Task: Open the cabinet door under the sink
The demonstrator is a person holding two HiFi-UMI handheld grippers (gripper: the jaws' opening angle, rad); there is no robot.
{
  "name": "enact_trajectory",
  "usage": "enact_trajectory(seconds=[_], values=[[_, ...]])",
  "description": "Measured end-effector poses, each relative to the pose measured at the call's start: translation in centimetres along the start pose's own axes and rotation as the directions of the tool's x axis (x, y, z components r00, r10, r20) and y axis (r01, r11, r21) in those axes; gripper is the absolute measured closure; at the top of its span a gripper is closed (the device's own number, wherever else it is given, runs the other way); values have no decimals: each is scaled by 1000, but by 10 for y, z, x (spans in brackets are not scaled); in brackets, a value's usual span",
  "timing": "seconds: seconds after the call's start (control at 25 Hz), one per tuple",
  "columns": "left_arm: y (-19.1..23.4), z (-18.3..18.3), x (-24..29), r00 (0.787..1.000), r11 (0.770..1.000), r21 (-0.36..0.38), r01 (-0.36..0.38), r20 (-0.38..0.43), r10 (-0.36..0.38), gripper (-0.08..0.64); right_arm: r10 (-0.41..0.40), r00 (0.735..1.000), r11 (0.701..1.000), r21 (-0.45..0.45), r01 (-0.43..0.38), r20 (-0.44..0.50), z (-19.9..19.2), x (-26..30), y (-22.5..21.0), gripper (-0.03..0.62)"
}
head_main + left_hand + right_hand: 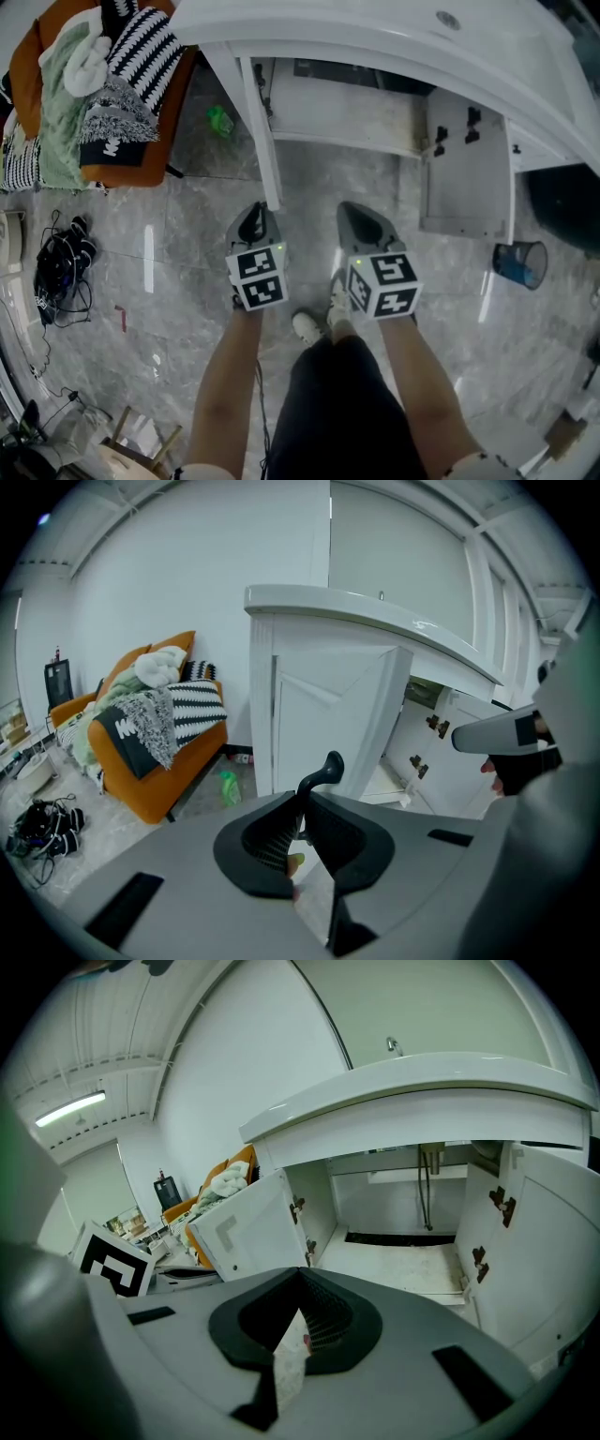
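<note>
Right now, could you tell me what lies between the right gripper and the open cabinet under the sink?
Only bare marble floor, as the head view shows; nothing stands between the right gripper and the cabinet.

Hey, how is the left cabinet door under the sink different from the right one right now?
In the head view the left door shows edge-on, a thin strip; the right door shows its broad inner face with two dark hinges. The left gripper is closed on the left door's black handle; nothing touches the right door. Both are white and stand open.
</note>
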State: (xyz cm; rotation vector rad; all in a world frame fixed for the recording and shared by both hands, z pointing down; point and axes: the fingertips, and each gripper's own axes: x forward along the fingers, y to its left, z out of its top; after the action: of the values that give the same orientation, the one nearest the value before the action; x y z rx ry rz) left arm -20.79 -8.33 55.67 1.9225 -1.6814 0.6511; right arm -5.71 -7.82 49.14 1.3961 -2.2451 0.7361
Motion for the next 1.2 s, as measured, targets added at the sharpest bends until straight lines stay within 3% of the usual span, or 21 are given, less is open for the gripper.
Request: enact_trajectory(seconds=[0.32, 1.2], values=[[36, -5, -7, 999, 998, -35, -43, 2, 43, 537, 17, 1000, 1000, -17, -17, -6, -1, 3, 15, 583], [67, -4, -7, 999, 998, -57, 39, 12, -38, 535, 45, 999, 998, -40, -45, -8, -7, 1, 44, 583]])
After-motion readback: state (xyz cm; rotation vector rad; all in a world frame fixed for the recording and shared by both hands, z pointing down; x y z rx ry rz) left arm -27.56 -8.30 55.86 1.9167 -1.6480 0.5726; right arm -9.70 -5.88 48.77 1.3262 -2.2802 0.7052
